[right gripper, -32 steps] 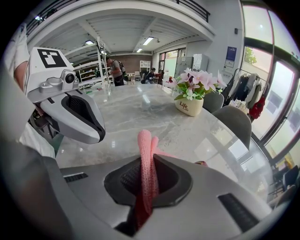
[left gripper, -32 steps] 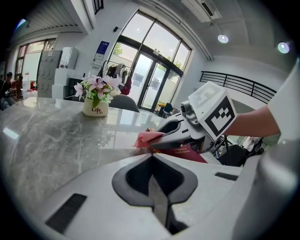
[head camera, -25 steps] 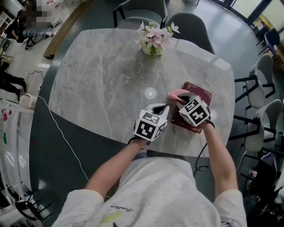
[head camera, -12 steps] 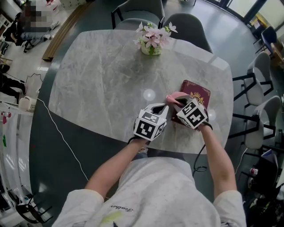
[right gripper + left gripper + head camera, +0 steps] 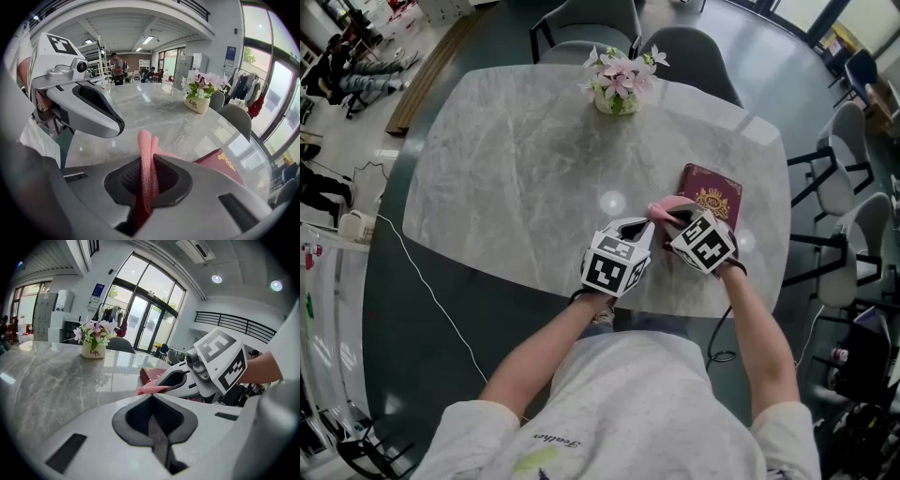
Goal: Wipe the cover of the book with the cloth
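Pink cloth (image 5: 146,161) is shown pinched as a folded ridge between the closed jaws of the right gripper (image 5: 673,217), at the near left corner of the maroon book (image 5: 712,199). The book lies flat on the marble table (image 5: 506,159), at four o'clock from the flower pot (image 5: 617,89), near the right edge. The left gripper (image 5: 640,228), jaws pressed together on nothing, is held just beside the right one, at its nine o'clock, off the book. For a good wipe, the cloth is best laid flat on the cover and drawn toward twelve o'clock in overlapping strokes; the book could be steadied by the left gripper, lest it slide on the smooth stone.
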`<state>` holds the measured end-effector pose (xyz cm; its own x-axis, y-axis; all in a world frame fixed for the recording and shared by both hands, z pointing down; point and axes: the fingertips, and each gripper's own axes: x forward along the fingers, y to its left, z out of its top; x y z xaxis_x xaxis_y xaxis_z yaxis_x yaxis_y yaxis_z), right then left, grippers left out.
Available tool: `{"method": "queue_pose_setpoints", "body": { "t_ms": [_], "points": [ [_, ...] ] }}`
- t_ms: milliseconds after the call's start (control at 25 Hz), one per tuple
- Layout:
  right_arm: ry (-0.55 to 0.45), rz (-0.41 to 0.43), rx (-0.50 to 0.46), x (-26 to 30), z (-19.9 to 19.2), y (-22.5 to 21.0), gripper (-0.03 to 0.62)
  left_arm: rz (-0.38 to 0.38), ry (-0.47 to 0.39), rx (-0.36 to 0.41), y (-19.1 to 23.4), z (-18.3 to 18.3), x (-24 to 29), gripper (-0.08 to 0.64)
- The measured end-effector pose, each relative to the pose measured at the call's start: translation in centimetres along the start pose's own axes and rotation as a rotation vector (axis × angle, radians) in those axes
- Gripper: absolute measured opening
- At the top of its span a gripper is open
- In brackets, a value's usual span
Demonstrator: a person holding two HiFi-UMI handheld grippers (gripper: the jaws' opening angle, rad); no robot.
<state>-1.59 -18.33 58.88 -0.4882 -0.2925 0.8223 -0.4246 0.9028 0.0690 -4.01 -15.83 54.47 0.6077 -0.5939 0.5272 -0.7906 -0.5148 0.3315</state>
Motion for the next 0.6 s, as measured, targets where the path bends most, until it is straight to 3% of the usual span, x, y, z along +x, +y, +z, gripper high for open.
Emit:
{"method": "queue_pose_setpoints", "body": {
  "t_ms": [600],
  "points": [
    [0.004,-0.019,0.017,-0.5,-0.7,2.5,0.015,-0.012,-0.012,0.022,-0.2,-0.5,-1.6,0.006]
  ]
}}
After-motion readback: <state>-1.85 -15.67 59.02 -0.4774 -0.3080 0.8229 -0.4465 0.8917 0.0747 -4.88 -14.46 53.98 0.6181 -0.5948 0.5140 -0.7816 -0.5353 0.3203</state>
